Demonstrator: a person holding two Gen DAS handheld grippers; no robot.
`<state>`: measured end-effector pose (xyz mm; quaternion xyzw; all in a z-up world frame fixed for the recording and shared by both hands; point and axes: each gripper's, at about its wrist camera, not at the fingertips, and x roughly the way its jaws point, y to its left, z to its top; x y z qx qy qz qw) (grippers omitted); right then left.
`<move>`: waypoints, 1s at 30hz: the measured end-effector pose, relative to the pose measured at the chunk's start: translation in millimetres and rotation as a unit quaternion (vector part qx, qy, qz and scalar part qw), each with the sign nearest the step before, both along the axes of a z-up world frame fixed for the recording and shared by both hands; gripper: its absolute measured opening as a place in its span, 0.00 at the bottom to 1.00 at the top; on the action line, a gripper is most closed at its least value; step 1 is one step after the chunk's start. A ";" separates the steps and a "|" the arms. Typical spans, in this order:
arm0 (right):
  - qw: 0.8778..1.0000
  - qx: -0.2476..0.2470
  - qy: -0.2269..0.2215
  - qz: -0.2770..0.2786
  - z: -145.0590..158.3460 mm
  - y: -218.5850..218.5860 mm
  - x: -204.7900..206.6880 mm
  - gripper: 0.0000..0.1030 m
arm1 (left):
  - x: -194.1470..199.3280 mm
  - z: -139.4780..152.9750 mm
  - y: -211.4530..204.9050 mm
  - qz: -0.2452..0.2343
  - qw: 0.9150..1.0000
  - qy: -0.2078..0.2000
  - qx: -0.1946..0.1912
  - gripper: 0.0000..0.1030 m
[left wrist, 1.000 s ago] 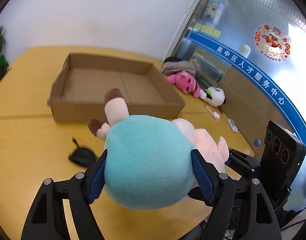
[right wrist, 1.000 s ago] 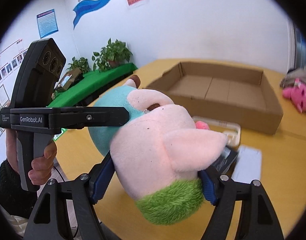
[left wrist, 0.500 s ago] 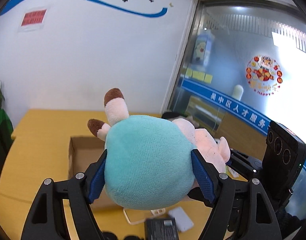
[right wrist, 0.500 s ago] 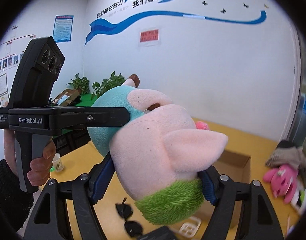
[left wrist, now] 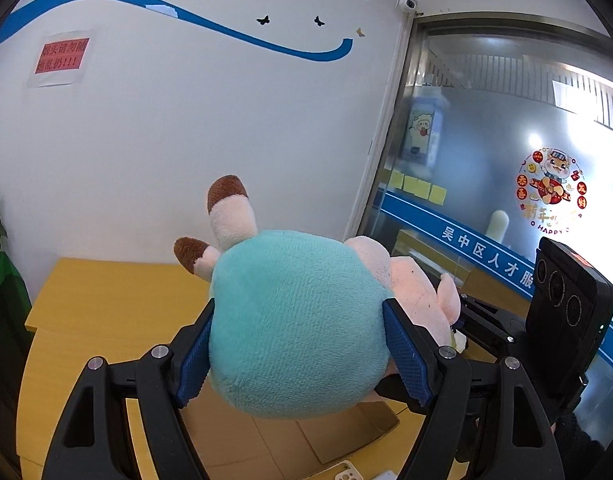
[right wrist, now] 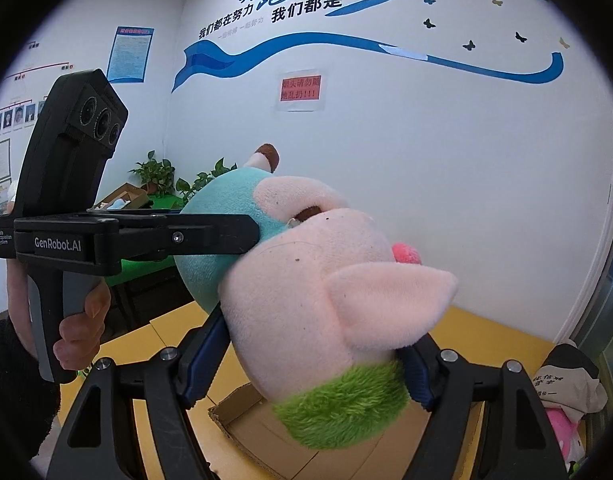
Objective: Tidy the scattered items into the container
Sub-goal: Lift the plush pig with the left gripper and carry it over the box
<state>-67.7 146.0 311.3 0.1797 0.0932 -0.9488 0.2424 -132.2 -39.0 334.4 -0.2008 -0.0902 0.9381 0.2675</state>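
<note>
The soft, light plush pig (left wrist: pixel 298 320) is pinched at its teal body by the left gripper (left wrist: pixel 298 356) and at its pink head by the right gripper (right wrist: pixel 318 364), yielding under both.

We see the plush (left wrist: pixel 298 320) above the box (left wrist: pixel 266 444), between our left gripper (left wrist: pixel 302 360) pads on its body and our right gripper (right wrist: pixel 306 364) pads on its head; the table (left wrist: pixel 106 304) lies under the box.
</note>
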 end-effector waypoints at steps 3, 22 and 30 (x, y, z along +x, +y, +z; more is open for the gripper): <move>1.000 -0.004 -0.019 0.006 -12.6 3.6 -30.6 0.74 | -25.1 -10.7 4.5 0.008 1.000 -0.012 -0.012 0.79; 0.984 -0.024 -0.175 0.009 -197.0 35.0 -217.2 0.74 | -196.5 -195.8 23.8 0.023 0.983 -0.177 -0.036 0.79; 0.972 -0.011 -0.233 0.013 -296.6 29.2 -263.3 0.74 | -236.4 -290.6 23.4 0.056 0.960 -0.265 -0.070 0.79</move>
